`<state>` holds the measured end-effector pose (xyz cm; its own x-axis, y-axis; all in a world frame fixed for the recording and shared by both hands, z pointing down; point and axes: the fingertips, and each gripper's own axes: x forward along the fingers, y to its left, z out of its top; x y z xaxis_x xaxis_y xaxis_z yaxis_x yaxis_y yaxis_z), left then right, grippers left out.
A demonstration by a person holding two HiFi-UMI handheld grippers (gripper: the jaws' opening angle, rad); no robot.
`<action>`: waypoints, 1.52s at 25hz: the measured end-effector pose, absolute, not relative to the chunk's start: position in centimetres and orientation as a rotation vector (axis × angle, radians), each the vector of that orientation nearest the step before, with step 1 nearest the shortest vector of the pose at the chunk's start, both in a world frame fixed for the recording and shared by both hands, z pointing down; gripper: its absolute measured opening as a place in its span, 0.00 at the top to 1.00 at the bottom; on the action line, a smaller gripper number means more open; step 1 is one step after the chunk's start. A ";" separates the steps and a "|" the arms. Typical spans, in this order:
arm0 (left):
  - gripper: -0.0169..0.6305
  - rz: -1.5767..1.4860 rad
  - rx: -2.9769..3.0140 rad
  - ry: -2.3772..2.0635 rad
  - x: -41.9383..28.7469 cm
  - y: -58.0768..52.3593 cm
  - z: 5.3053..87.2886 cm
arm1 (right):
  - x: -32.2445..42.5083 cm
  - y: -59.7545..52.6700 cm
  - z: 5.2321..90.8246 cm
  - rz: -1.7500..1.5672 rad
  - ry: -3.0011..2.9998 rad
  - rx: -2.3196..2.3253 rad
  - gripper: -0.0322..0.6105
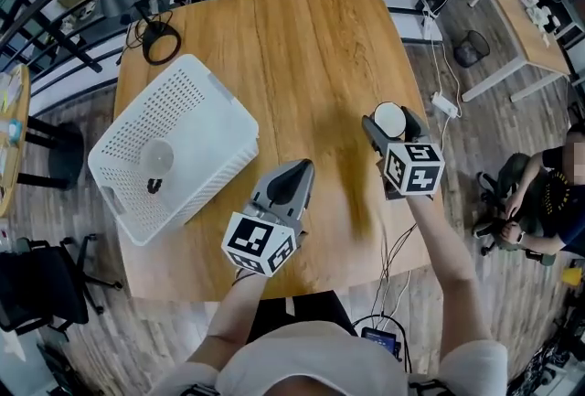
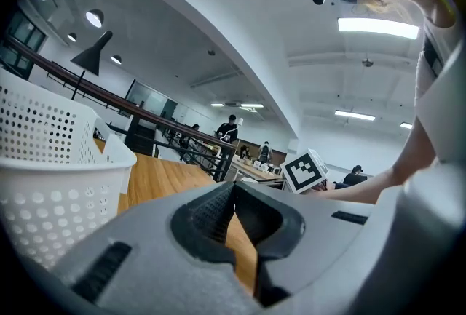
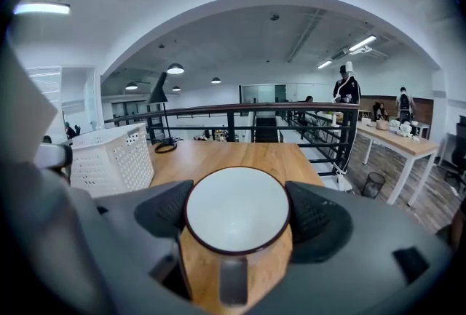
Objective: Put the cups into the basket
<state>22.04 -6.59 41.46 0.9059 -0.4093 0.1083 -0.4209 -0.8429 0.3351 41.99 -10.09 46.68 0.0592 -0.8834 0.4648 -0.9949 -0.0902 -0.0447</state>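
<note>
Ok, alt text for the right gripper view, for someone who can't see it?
The right hand-held gripper grips a round cup, white inside with a dark rim, between its pads, handle toward the camera. Beyond it are a wooden table and, at left, a white perforated plastic basket.

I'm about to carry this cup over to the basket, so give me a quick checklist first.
1. Grip: right gripper closed on the cup, pads either side: ok.
2. Opening of the cup faces up: ok.
3. Room in the basket, which holds one other cup: ok.
4. Path: table bare between cup and basket: ok.
5. Free hand: left gripper shut, empty: ok.
6. Cup higher than basket rim: cannot tell.
</note>
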 end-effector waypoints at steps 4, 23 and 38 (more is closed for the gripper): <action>0.96 0.021 2.734 -0.610 20.8 -5.7 39.9 | 38.9 -9.0 44.5 0.532 -1.947 2.010 0.36; 0.96 -0.047 2.774 -0.792 11.8 -5.8 34.7 | 23.9 -9.8 37.5 0.394 -2.251 1.704 0.36; 0.96 -0.127 2.711 -1.108 1.6 -10.0 32.1 | 11.6 -15.6 32.7 0.238 -2.452 1.386 0.36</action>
